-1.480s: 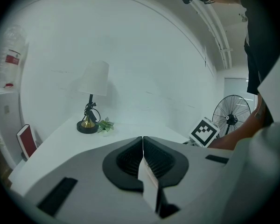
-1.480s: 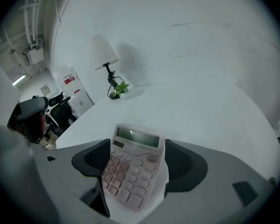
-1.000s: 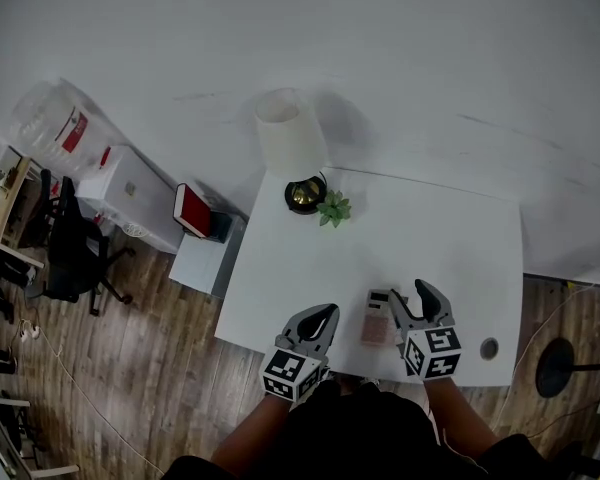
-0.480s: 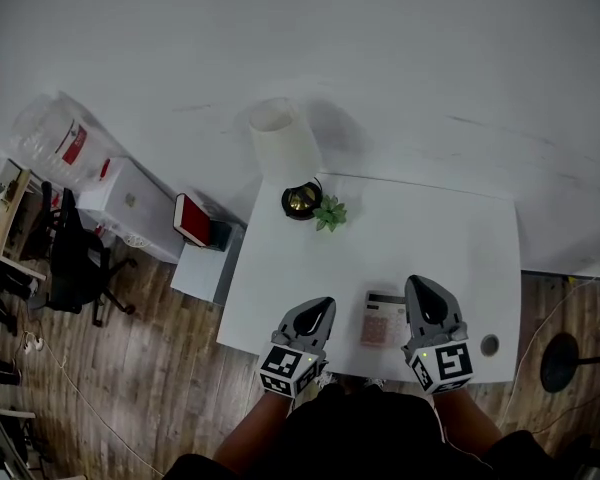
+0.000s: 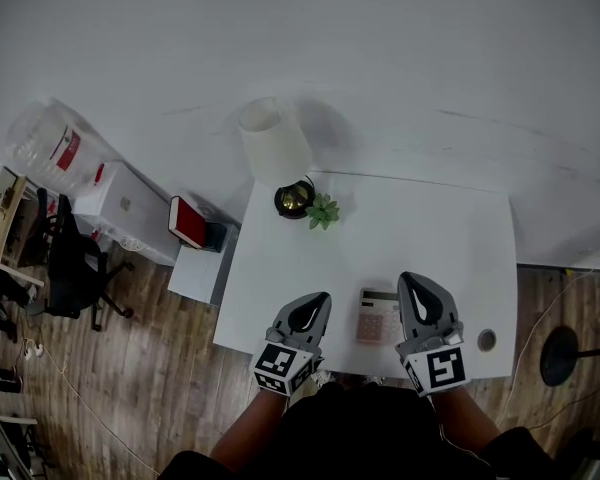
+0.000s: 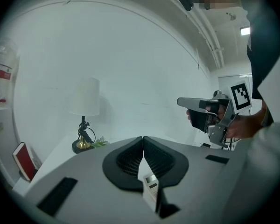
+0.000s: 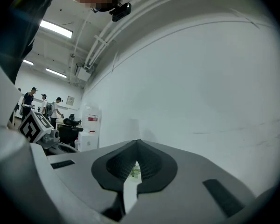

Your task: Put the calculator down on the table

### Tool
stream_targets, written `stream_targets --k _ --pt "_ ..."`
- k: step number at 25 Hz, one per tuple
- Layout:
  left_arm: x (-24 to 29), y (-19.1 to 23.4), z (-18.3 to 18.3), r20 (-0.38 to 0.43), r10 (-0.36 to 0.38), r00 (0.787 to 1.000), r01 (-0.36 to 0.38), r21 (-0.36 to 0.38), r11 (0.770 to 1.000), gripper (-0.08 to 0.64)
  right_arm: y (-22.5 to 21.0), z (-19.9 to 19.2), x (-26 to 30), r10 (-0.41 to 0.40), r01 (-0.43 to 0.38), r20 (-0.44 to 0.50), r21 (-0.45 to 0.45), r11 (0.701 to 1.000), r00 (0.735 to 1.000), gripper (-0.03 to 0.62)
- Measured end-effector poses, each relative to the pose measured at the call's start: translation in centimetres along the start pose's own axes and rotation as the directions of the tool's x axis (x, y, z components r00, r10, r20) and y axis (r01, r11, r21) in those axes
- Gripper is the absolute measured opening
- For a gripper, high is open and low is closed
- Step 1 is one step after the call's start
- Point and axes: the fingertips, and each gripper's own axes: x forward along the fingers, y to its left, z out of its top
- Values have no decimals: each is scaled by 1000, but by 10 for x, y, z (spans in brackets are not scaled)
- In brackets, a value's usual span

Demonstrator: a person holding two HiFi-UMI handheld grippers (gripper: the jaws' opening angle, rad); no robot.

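White table [image 5: 430,238] w/ lamp [image 5: 275,143], plant [image 5: 322,211]; calculator [image 5: 377,316] flat

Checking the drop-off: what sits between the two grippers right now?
In the head view, the calculator lies on the white table, between the left gripper and the right gripper.

Office: white desk [image 5: 420,238]; swivel chair [image 5: 70,263]; lamp [image 5: 275,143]

Lamp [image 5: 276,143], small plant [image 5: 323,211], red book [image 5: 187,222]
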Motion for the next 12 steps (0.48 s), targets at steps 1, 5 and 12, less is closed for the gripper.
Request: stream_targets --k 1,5,12 --pt "1 0 1 0 -1 1000 1 -1 1000 21 0 -1 1 -2 2 -6 -7 1000 1000 17" --pt "4 -2 8 14 -4 1000 4 0 1000 21 -4 0 2 -15 14 -12 -25 1000 1000 18" --pt "11 -4 23 39 -14 999 13 24 1000 21 -12 3 1 -29 29 -8 -21 999 1000 18"
